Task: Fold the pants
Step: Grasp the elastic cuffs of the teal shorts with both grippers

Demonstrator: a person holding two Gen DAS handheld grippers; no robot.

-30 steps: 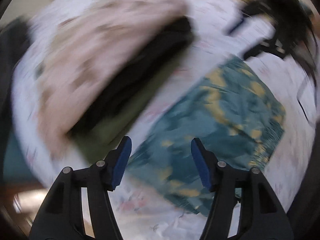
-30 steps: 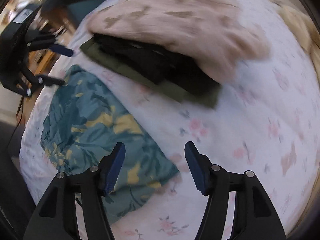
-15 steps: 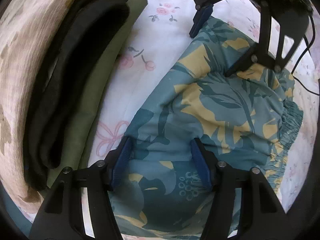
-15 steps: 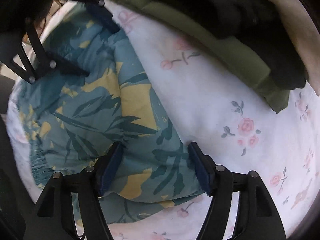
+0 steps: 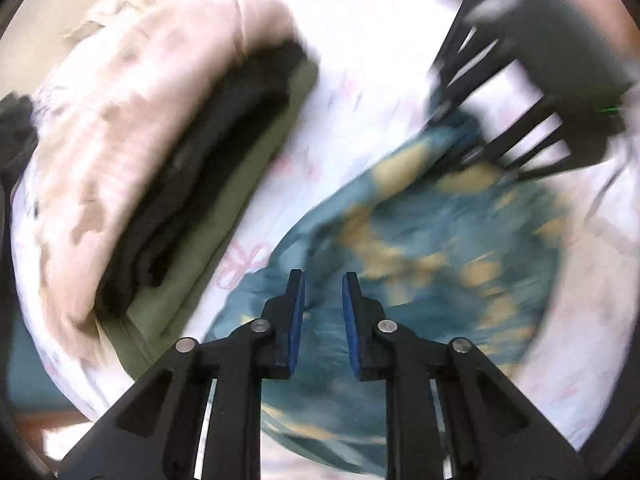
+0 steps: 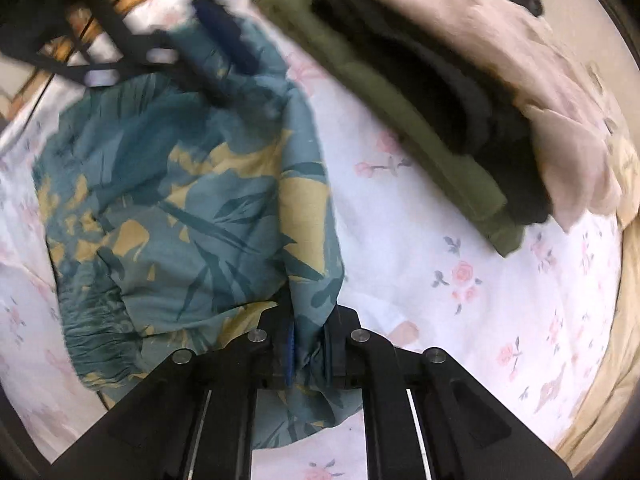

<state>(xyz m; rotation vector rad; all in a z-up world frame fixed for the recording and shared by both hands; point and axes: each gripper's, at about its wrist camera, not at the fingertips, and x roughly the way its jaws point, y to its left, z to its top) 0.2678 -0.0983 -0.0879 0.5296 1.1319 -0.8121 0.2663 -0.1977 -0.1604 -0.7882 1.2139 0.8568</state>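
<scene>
1. The teal leaf-print pants [image 6: 180, 200] lie bunched on the floral bed sheet [image 6: 460, 280], beside a stack of folded clothes [image 6: 420, 92].
2. My right hand-held gripper [image 6: 310, 354] is closing, pinching an edge of the cloth.
3. My left hand-held gripper [image 5: 323, 314] is closing over the cloth; a narrow gap shows between its pads.
4. Next, I judge: lift both edges and fold evenly.

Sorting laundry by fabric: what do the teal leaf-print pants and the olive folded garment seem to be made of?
Teal pants: thin, matte woven cloth, maybe cotton or rayon; it drapes in soft creases and has a gathered waistband. Olive garment: thicker matte cloth, possibly cotton; its folded edge holds flat.

Teal pants [image 6: 180, 208] (yellow, seemingly leafy print)
</scene>
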